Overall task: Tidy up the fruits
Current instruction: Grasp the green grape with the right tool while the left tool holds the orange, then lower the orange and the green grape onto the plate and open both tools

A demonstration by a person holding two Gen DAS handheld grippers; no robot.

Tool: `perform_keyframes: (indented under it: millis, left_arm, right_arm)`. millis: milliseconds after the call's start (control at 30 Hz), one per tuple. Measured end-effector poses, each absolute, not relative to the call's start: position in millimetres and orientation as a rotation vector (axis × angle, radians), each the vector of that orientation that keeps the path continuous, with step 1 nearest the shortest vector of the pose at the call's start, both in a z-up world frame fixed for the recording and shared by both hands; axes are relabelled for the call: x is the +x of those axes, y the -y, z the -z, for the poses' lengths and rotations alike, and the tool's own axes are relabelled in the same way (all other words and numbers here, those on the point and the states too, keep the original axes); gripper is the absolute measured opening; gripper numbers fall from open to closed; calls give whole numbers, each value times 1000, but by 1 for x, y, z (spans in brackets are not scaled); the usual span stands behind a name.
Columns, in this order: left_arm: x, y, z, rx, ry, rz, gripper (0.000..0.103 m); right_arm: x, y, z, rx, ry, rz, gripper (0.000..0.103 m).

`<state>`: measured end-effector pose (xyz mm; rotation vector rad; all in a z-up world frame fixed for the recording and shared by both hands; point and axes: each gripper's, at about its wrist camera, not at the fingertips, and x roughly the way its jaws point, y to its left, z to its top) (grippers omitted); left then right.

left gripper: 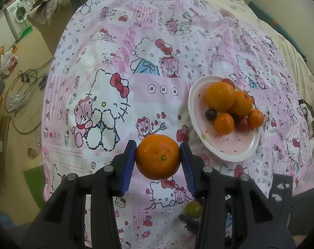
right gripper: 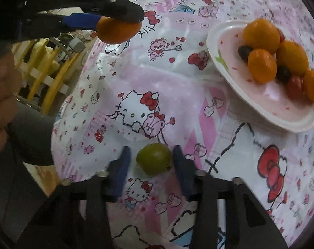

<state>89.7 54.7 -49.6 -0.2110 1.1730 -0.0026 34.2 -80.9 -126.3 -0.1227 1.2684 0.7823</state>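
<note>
Apparently green fruit (right gripper: 153, 158) between right claw (right gripper: 150, 164).

Both fisheye views were evenly lit by soft, diffuse indoor light, with no hard shadows. The left wrist view was sharp at centre; the patterned sheet (left gripper: 157, 62) bowed strongly towards the rim, and dark vignetting closed the corners. A green fruit (left gripper: 192, 209) at 5 o'clock was blurred. The right wrist view showed motion blur throughout, heaviest on the plate (right gripper: 260, 112) at 2 o'clock. A pale sheen lay on the sheet near centre. The room at 9 o'clock was dim.
</note>
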Motion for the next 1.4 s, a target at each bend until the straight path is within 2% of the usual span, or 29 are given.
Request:
perform_keyframes:
  millis: [300, 733, 1033, 1400]
  left_arm:
    - [90, -50, 52, -211, -1181, 2, 39]
    - [122, 14, 62, -121, -1199, 136, 39]
    - [156, 49, 79, -101, -1190, 189, 39]
    - [171, 47, 91, -149, -1190, 210, 39]
  right_arm:
    - [39, 101, 114, -27, -1258, -766, 31]
    - [84, 227, 69, 259, -1122, -508, 31]
    - [105, 259, 73, 302, -1112, -422, 31]
    - [125, 247, 91, 285, -1151, -434, 31]
